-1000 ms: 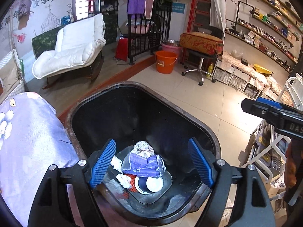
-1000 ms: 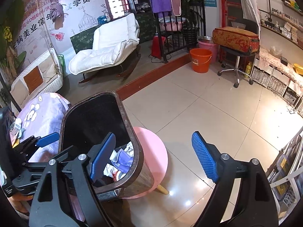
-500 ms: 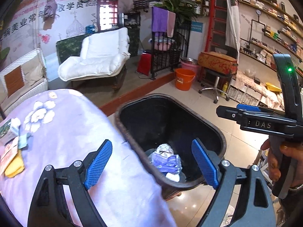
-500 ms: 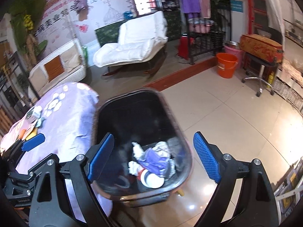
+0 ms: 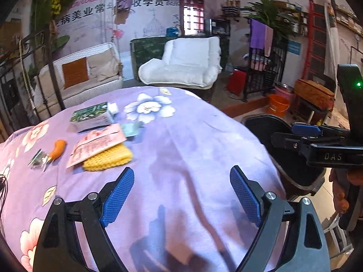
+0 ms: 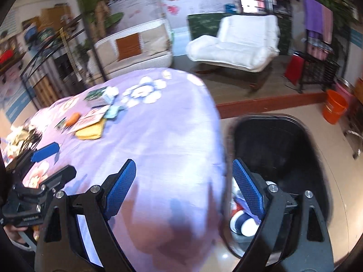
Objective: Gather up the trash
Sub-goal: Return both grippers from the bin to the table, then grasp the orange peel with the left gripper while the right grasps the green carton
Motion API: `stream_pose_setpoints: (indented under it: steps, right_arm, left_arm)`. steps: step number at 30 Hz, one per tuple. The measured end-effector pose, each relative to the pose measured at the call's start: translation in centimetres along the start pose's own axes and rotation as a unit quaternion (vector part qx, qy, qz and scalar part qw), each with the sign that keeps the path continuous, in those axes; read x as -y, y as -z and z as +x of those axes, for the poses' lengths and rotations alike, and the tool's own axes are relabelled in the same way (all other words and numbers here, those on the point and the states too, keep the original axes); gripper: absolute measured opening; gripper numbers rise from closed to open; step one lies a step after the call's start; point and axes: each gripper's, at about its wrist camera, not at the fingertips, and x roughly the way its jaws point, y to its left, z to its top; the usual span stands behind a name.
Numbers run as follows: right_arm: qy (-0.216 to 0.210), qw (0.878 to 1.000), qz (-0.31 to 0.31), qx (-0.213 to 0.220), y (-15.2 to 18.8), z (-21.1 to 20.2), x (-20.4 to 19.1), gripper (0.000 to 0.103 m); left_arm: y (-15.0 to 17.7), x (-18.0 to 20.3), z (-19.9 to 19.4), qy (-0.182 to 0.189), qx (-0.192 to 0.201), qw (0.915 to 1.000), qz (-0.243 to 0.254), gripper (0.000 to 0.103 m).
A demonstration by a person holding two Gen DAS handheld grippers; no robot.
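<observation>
Trash remaining, on the purple floral tablecloth point(image 5: 181, 149), far left part: a pink paper packet point(image 5: 99, 144) lying partly over a yellow knitted cloth point(image 5: 109, 158); a green-and-white carton point(image 5: 90, 117) beyond it; a small pale-green scrap point(image 5: 129, 130) just right of the packet; an orange carrot-shaped bit point(image 5: 58, 148) and a small clear wrapper point(image 5: 37, 158) to the left.

Trash already collected: crumpled wrappers and a white cup point(image 6: 246, 224) at the bottom of the black bin point(image 6: 295, 149), which stands on the floor just beside the table's right edge.

Left gripper point(image 5: 179, 196): jaws spread wide, nothing between them, its jaws have just been opening; hovers over bare cloth, near side of the table.

Right gripper point(image 6: 183, 185): jaws spread wide, empty, straddling the table edge and the bin rim.

Step in hand, as I judge it: reaching for the next piece. Best taken with the left gripper going for the pink packet by its free edge, keeping clear of the knitted cloth beneath, since that may not be trash.
</observation>
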Motion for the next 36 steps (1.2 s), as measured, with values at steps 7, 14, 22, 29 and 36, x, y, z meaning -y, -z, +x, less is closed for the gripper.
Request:
stream_pose_setpoints:
  steps: [7, 14, 22, 29, 36]
  right_arm:
    - [-0.054, 0.996, -0.068, -0.019, -1.8, 3.2, -7.2, 0.086]
    - [-0.091, 0.986, -0.136, -0.037, -4.3, 6.7, -12.7, 0.086]
    - [-0.104, 0.977, -0.179, -0.049, -7.6, 10.6, -15.7, 0.086]
    - [-0.104, 0.976, -0.182, -0.053, -9.0, 12.7, -16.1, 0.086]
    - [-0.103, 0.976, -0.182, -0.061, -9.7, 14.0, -16.2, 0.086]
  left_arm:
    - [1.5, -8.4, -1.3, -0.053, -0.017, 0.9966, -0.06, 0.086]
    - [1.6, -15.8, -1.5, -0.093, -0.028, 0.9898, -0.104, 0.076]
    - [-0.5, -21.8, 2.6, -0.088, -0.068, 0.9858, -0.125, 0.063]
    - [-3.2, -25.1, 8.7, -0.081, -0.103, 0.9861, -0.102, 0.059]
    - [-3.8, -26.5, 13.3, -0.081, -0.15, 0.981, -0.093, 0.046]
